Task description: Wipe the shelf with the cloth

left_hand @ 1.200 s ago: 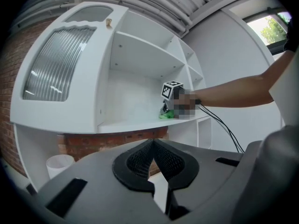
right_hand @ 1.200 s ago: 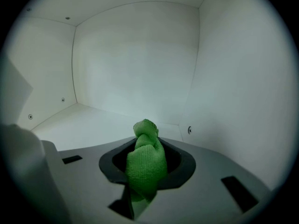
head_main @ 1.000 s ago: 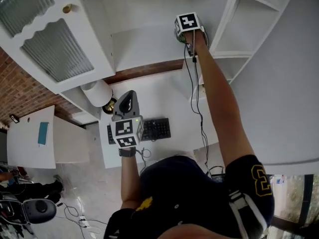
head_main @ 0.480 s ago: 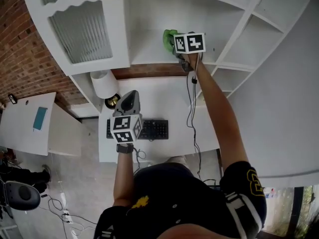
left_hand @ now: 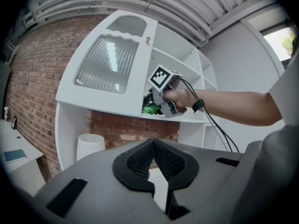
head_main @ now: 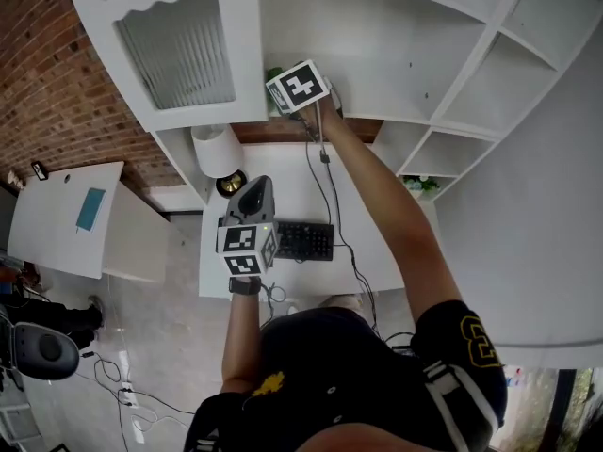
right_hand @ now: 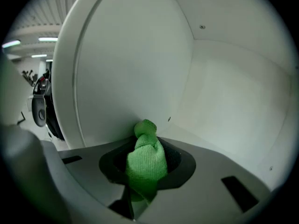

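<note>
A green cloth (right_hand: pixel 145 160) is bunched between the pads of my right gripper (right_hand: pixel 147 157), which is shut on it. The head view shows this gripper (head_main: pixel 283 92) at the left end of the white shelf (head_main: pixel 396 59), right beside the cabinet door; only a corner of the cloth (head_main: pixel 273 74) shows past the marker cube. From the left gripper view I see the cloth (left_hand: pixel 150 108) resting on the shelf's front edge (left_hand: pixel 187 120). My left gripper (head_main: pixel 252 186) hovers low over the desk, its pads (left_hand: pixel 140 160) together with nothing between them.
A cabinet door with ribbed glass (head_main: pixel 179 50) stands open at the left of the shelf. Below are a white lamp (head_main: pixel 217 149), a black keyboard (head_main: pixel 303 240) on a white desk (head_main: pixel 367 196), and a brick wall (head_main: pixel 57 92). More shelf compartments (head_main: pixel 471 83) lie to the right.
My right gripper has swept the cloth leftward along the shelf, from near the right upright to the left end by the cabinet door. The left gripper has shifted only a little.
</note>
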`<state>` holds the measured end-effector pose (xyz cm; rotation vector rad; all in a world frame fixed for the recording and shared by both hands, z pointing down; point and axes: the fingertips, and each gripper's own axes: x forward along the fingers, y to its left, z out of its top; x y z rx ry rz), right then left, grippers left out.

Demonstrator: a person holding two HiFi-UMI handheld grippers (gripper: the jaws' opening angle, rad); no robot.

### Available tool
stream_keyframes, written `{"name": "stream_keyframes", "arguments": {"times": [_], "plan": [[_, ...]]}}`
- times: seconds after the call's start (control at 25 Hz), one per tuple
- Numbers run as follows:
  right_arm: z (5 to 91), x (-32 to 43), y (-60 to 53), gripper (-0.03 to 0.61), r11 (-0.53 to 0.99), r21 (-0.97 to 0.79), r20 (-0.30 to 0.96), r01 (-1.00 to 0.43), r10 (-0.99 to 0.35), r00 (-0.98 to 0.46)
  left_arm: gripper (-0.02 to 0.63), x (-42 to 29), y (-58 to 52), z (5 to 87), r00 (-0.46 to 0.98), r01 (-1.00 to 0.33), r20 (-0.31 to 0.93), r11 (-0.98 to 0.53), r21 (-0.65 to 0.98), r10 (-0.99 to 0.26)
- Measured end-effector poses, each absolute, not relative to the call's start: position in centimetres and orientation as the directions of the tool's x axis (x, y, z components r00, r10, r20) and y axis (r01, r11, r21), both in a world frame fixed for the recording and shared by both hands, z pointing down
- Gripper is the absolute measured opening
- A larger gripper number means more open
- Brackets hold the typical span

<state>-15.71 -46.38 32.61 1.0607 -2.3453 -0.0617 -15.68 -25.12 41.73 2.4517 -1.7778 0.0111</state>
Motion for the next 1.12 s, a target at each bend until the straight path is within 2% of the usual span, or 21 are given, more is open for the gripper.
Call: {"name": "stream_keyframes", "arguments": {"times": [0.2,0.6,0.8,0.96,1.12], "plan": [[33.1,-16.0,-46.5,0.077,0.727,0.282,0.471,-0.626,-0.673,-0.57,0.018,-17.3,-24.9,41.9,0.276,-0.958,0.071,-0.268,0.106,-0.958],[33.2,-15.8,-46.5,0.075,0.715,0.343,0.461,-0.61,-0.693,-0.554,0.018,-13.0,-25.2,41.4,0.364,-0.93,0.073,-0.358,0.079,-0.929],[34.6,-17.3,-45.0,0.075,0.77,0.263,0.482,-0.582,-0.627,-0.612,0.018,-11.4,-25.2,41.6,0.399,-0.917,0.095,-0.396,0.052,-0.912],[32.3,-16.1,-45.8,0.075,0.699,0.397,0.396,-0.595,-0.715,-0.576,0.018,-10.8,-25.3,41.2,0.404,-0.915,0.09,-0.403,0.033,-0.91],[32.5,-15.8,-45.7,0.075,0.708,0.391,0.396,-0.589,-0.706,-0.586,0.018,-11.0,-25.3,41.5,0.399,-0.917,0.104,-0.399,0.018,-0.911]]}}
